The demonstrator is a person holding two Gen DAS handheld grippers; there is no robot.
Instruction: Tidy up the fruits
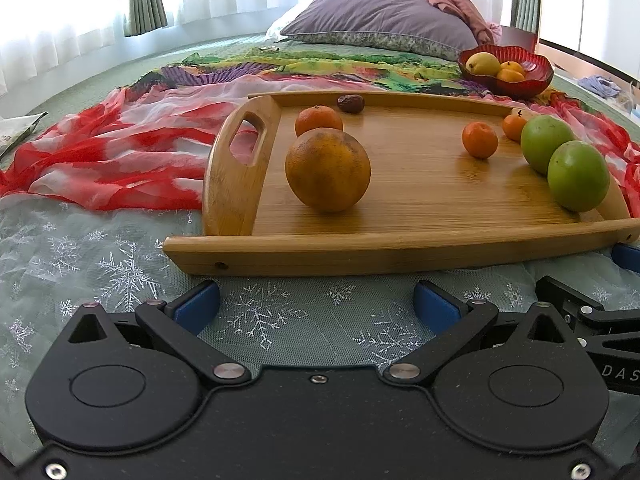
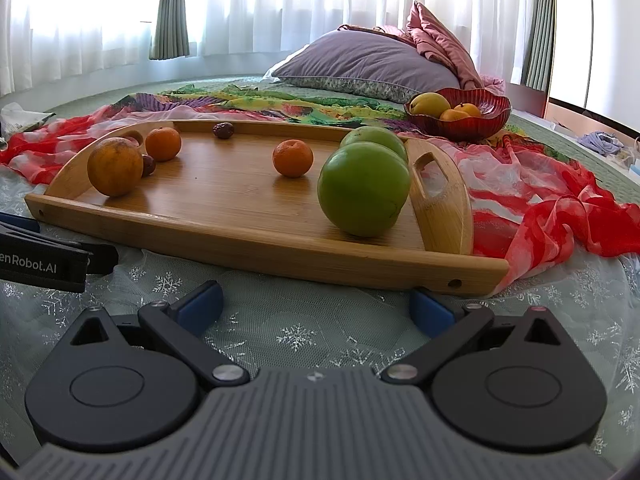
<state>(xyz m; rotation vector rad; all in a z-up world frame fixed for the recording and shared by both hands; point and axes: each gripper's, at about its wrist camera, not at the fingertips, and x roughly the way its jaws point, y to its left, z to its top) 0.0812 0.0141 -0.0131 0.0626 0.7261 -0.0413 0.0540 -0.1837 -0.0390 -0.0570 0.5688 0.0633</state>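
A wooden tray [image 1: 400, 258] [image 2: 248, 236] lies on the bed. On it are a large orange [image 1: 327, 169] [image 2: 115, 166], small mandarins [image 1: 479, 140] [image 2: 293, 158], two green apples [image 1: 578, 176] [image 2: 364, 189] and dark dates [image 1: 351, 103] [image 2: 223, 130]. A red bowl [image 1: 520, 82] [image 2: 472, 126] behind the tray holds a yellow pear and small oranges. My left gripper [image 1: 316, 304] is open and empty, just short of the tray's near rim. My right gripper [image 2: 316, 306] is open and empty, also before the near rim.
Red and multicoloured scarves [image 1: 112, 160] [image 2: 552, 208] lie around the tray. A purple pillow [image 1: 376, 20] [image 2: 368, 64] and pink bedding sit at the back before curtained windows. White snowflake lace [image 1: 120, 272] covers the near bed.
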